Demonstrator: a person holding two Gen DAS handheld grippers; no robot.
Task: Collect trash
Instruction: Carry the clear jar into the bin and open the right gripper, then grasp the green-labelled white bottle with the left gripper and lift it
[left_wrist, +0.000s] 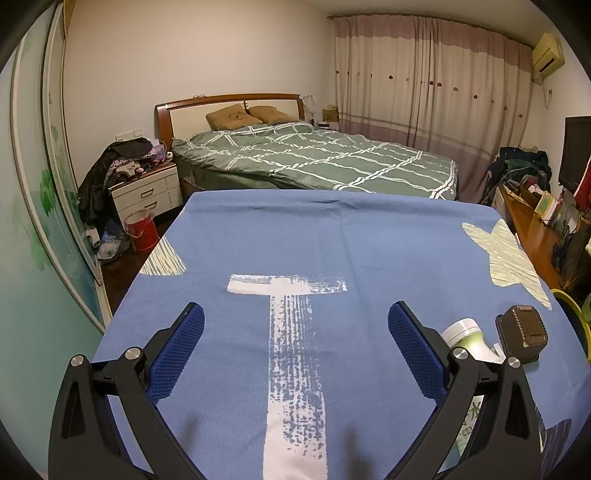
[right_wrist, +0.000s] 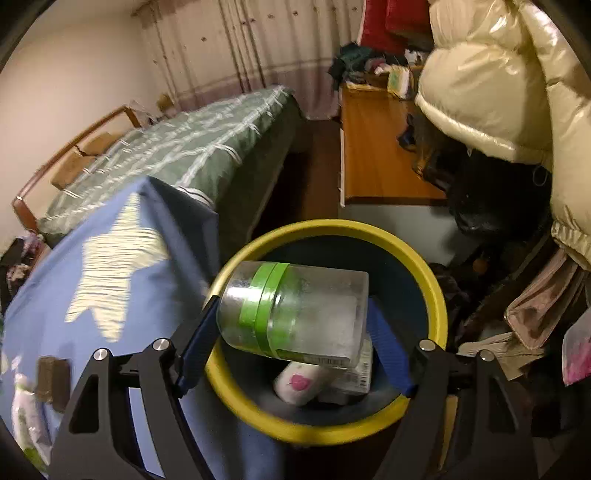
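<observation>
Bedroom, yellow-rimmed bin (right_wrist: 437, 295) beneath the down-tilted right gripper (right_wrist: 295, 332), clamped wide around a clear jar (right_wrist: 295, 310).

A clear jar (right_wrist: 295, 310) with green bands lay sideways between blue pads, over the yellow-rimmed bin (right_wrist: 437, 295) holding trash.

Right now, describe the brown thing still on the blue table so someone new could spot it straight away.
Find the blue cloth-covered table at the foot of the green bed. Near its right edge, by the yellow-rimmed bin, two items lie together. Beside the white-capped bottle sits the brown container: small, dark and boxy with a ridged top, unlike the pale, round bottle.
</observation>
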